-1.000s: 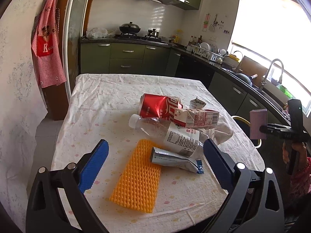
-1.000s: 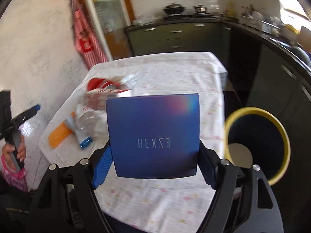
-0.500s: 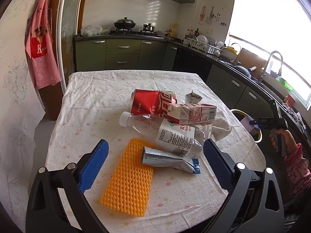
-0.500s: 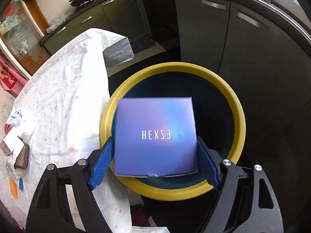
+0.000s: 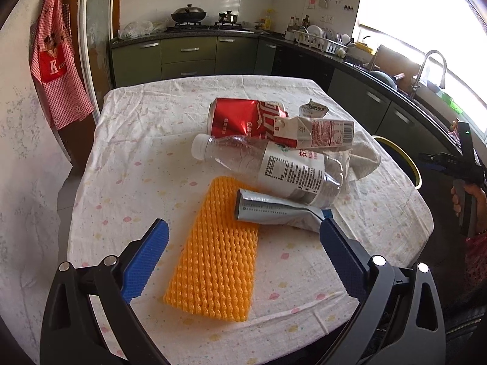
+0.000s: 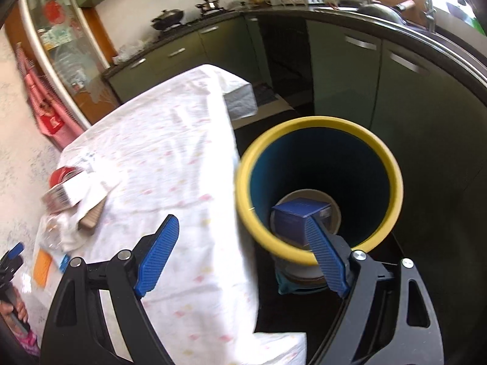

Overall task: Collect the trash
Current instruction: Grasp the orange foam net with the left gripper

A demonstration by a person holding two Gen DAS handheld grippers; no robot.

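Right wrist view: right gripper open, empty, its jaws having just widened.
Box: inside bin.
Left gripper: open above net, beside bin.

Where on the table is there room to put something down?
The far end of the table, behind the red can, is bare. So is the left strip beside the orange foam net. The middle is crowded: can, bottle, carton.

Both grippers share one build: the left gripper and right gripper have black open-frame arms with triangular cutouts, silver round screws near the knuckles, and blue ribbed fingers. At four o'clock, a pink patterned sleeve.
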